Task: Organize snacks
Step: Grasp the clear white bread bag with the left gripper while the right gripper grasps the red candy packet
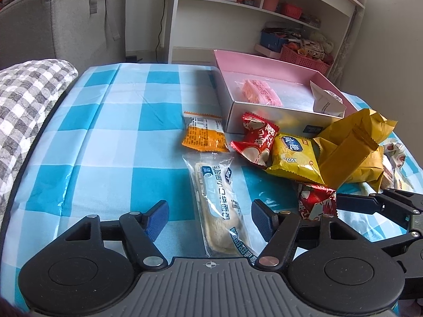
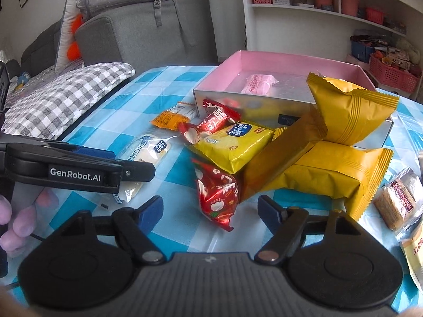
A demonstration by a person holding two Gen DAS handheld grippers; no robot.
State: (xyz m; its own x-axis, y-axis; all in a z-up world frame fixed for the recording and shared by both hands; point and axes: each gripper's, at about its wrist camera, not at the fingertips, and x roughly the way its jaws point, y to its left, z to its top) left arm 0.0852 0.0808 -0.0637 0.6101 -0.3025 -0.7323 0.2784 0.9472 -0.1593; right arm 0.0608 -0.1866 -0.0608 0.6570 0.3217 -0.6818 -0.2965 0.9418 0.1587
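Hidden: bread packet [image 1: 219,206] near end under left claw [image 1: 210,218], jaws apart, pads clear | right claw [image 2: 210,211] likewise straddles red packet [image 2: 218,198] | Count: three gold packets [image 2: 327,174], two red | pink box [image 2: 290,60] on bench [image 1: 119,132] holds one pink packet [image 2: 259,82].

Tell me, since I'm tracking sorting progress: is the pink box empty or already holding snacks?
Not empty. The pink box is open, with a pink-wrapped snack on its floor and a white packet in one corner; most of its floor is bare.
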